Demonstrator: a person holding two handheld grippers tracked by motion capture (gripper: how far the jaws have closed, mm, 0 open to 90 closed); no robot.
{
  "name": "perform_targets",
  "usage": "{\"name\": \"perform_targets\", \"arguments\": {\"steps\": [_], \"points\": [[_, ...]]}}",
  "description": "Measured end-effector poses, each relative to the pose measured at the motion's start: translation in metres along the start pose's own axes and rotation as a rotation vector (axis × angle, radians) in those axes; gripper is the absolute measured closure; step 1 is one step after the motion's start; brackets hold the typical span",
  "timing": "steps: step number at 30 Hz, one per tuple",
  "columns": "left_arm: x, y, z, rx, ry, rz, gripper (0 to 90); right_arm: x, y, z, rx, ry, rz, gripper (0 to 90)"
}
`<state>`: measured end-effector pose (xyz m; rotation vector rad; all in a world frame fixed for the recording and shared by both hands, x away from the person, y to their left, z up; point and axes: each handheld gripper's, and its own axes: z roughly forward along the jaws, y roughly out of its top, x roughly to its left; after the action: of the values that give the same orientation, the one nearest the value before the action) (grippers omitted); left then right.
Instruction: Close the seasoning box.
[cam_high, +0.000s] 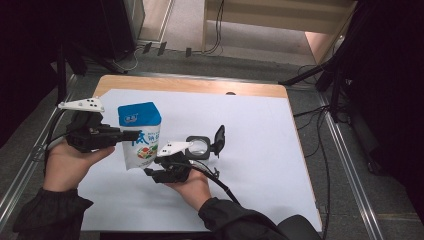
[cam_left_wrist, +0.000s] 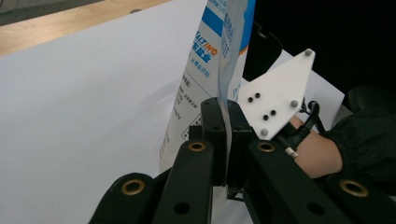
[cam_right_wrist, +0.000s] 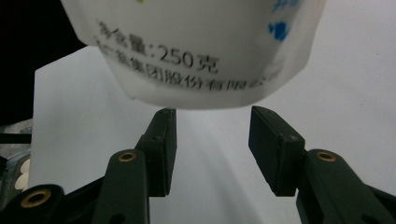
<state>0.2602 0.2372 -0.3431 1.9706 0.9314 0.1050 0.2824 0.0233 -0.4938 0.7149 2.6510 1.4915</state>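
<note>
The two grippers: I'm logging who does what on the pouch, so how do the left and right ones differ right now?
The left gripper is shut, pinching the side edge of the blue and white pouch; the right gripper stands open, its jaws just below the pouch's bottom edge and not closed on it. The left one comes at the pouch from the side, the right one from underneath. Both are black, hand-held, and carry a pale three-cornered plate.

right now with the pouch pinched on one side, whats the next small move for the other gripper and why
Probably ease the right gripper up a little and close it on the bottom edge of the pouch. Its jaws stand open just under that edge, one on each side, not gripping yet. The left gripper is already shut on the pouch's side seam, holding it upright over the white sheet.
</note>
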Motion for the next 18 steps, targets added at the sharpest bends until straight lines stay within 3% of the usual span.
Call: {"name": "perform_targets", "arguments": {"steps": [5,18], "points": [[-0.0023,0.0005,0.0044,0.019,-0.012,-0.002,90.0,-0.0035,-0.0011,0.0012,0.003,-0.011,0.005,54.0],[-0.0096,0.0032,0.0047,0.008,-0.036,0.0,90.0,-0.0043,-0.0002,0.0004,-0.022,-0.038,-0.008,53.8]]}}
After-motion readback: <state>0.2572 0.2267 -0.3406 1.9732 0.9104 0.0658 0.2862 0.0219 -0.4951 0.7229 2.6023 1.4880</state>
